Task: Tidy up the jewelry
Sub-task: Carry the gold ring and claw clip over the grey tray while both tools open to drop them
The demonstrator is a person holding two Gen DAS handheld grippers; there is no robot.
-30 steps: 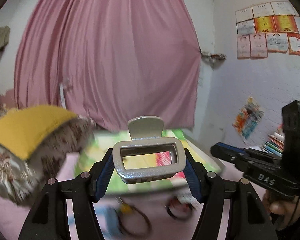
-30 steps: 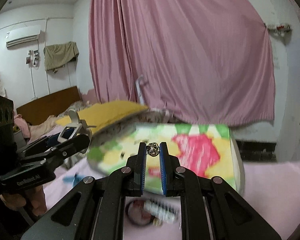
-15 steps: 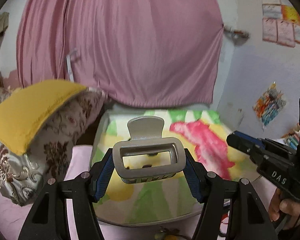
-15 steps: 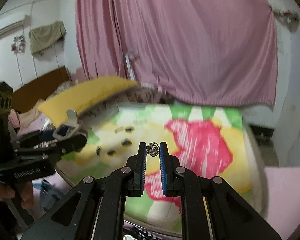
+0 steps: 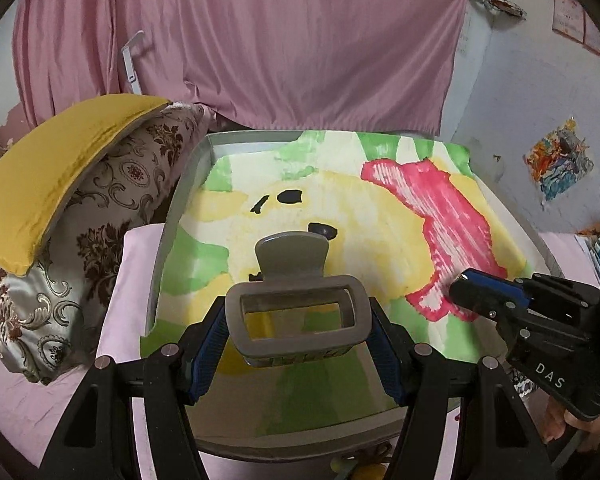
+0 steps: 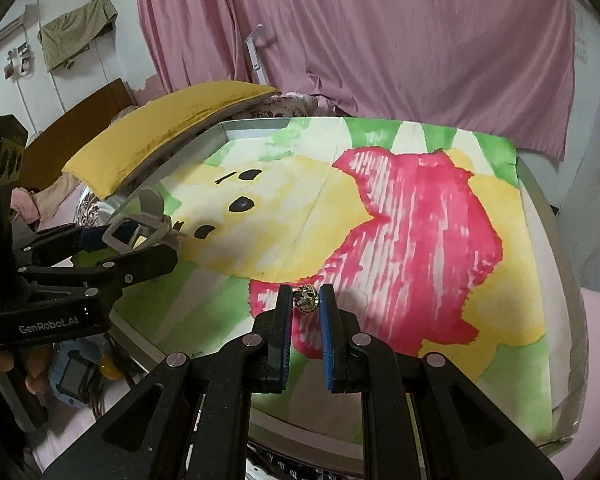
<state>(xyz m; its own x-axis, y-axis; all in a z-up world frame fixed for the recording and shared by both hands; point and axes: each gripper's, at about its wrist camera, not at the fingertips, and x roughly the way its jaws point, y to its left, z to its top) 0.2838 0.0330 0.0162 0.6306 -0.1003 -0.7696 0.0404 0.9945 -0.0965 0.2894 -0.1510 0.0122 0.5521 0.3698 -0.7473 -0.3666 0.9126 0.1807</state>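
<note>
Jewelry here is a small gold filigree bead (image 6: 307, 299) pinched at the right gripper (image 6: 305, 303) tips and a grey plastic hair claw clip (image 5: 296, 312) clamped in the left gripper (image 5: 298, 332). Both hang above the broad painted paper (image 6: 400, 216) lining a grey metal tray (image 5: 180, 216), whose raised rim borders a yellow cushion (image 5: 56, 168).

Pink curtain (image 5: 260, 40) across back wall; white wall (image 5: 520, 92) at right w/ posters; wooden headboard (image 6: 72, 128) left.

"DAS" in white on the black body of the right claw (image 5: 470, 294); "GenRobot.AI" on the left claw (image 6: 140, 236) body.
</note>
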